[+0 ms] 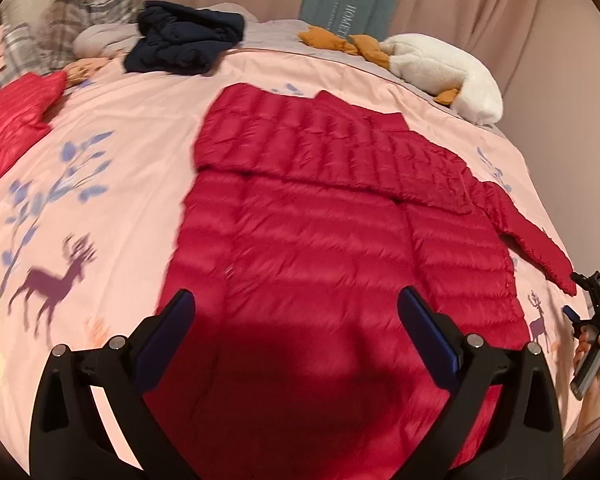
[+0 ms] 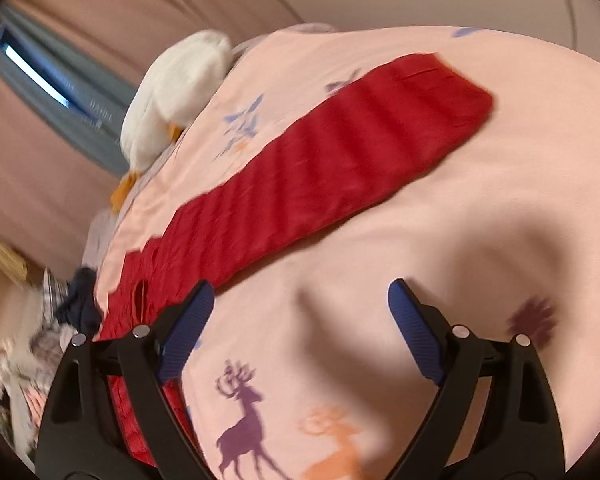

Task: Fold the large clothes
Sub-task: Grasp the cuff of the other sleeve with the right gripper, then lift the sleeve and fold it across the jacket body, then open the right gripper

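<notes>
A red quilted down jacket (image 1: pixel 320 216) lies flat on the pink bed cover (image 1: pixel 100 208). One sleeve is folded across its chest; the other sleeve (image 1: pixel 536 248) stretches out to the right. My left gripper (image 1: pixel 296 316) is open and empty, hovering over the jacket's lower part. My right gripper (image 2: pixel 300 312) is open and empty above the pink cover, just beside the outstretched red sleeve (image 2: pixel 320 168). The right gripper also shows at the right edge of the left wrist view (image 1: pixel 592 308).
A second red garment (image 1: pixel 12 120) lies at the far left. A dark navy garment (image 1: pixel 184 40) and plaid pillows (image 1: pixel 72 20) sit at the head of the bed. A white plush duck (image 1: pixel 444 72) lies at the back right. Pink curtains (image 1: pixel 500 0) hang behind.
</notes>
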A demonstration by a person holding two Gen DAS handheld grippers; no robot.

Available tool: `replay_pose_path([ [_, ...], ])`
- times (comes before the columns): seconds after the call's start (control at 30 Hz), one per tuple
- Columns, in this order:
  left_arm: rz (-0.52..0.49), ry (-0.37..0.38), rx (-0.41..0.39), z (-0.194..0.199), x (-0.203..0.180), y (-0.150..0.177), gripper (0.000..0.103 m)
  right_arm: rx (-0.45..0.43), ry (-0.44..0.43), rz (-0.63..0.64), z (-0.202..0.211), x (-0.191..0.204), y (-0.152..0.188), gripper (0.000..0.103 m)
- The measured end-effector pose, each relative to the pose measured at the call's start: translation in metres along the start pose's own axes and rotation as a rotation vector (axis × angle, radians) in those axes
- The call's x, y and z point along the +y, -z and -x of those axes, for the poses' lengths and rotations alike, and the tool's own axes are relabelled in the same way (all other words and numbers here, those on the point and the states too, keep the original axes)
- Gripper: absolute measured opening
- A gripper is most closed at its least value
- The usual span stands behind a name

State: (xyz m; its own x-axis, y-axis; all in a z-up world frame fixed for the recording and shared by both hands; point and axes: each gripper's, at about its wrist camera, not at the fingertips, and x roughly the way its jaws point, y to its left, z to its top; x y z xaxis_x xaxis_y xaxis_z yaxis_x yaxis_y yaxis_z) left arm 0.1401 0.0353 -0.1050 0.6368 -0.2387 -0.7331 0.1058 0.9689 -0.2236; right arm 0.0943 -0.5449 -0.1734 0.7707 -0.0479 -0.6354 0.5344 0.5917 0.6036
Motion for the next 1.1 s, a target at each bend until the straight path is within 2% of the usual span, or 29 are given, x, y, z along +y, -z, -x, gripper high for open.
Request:
replay_pose_path([
  [0.1,0.036,-0.006,0.023,0.006,0.011,0.012,0.102,-0.014,-0.006,-0.053,-0.003,-0.017,-0.01,0.09],
  [0.23,0.023,-0.035,0.065,0.01,0.015,0.021,0.102,-0.042,-0.03,-0.109,-0.011,-0.031,-0.023,0.09],
  [0.37,0.049,-0.047,0.045,0.023,0.016,0.022,0.102,-0.061,-0.062,-0.144,-0.024,-0.032,-0.036,0.09],
  [0.57,0.084,-0.049,0.015,0.043,0.016,0.026,0.102,-0.095,-0.055,-0.188,-0.039,-0.035,-0.05,0.087],
  [0.7,0.094,-0.08,0.012,0.051,0.025,0.031,0.102,-0.112,-0.013,-0.209,-0.049,-0.034,-0.056,0.073],
  [0.77,0.11,-0.086,0.01,0.053,0.031,0.033,0.102,-0.121,0.013,-0.207,-0.051,-0.034,-0.058,0.063],
  [0.83,0.131,-0.098,0.009,0.054,0.039,0.035,0.102,-0.122,0.068,-0.19,-0.055,-0.034,-0.058,0.041],
  [0.87,0.141,-0.098,0.011,0.054,0.042,0.035,0.102,-0.122,0.09,-0.181,-0.056,-0.034,-0.058,0.037],
  [0.93,0.164,-0.093,0.014,0.053,0.048,0.036,0.102,-0.127,0.117,-0.157,-0.055,-0.033,-0.056,0.022],
  [1.03,0.178,-0.091,0.014,0.052,0.053,0.037,0.102,-0.129,0.137,-0.126,-0.053,-0.029,-0.055,0.008],
  [1.1,0.178,-0.091,0.014,0.051,0.056,0.038,0.102,-0.151,0.153,-0.074,-0.047,-0.018,-0.054,0.005],
])
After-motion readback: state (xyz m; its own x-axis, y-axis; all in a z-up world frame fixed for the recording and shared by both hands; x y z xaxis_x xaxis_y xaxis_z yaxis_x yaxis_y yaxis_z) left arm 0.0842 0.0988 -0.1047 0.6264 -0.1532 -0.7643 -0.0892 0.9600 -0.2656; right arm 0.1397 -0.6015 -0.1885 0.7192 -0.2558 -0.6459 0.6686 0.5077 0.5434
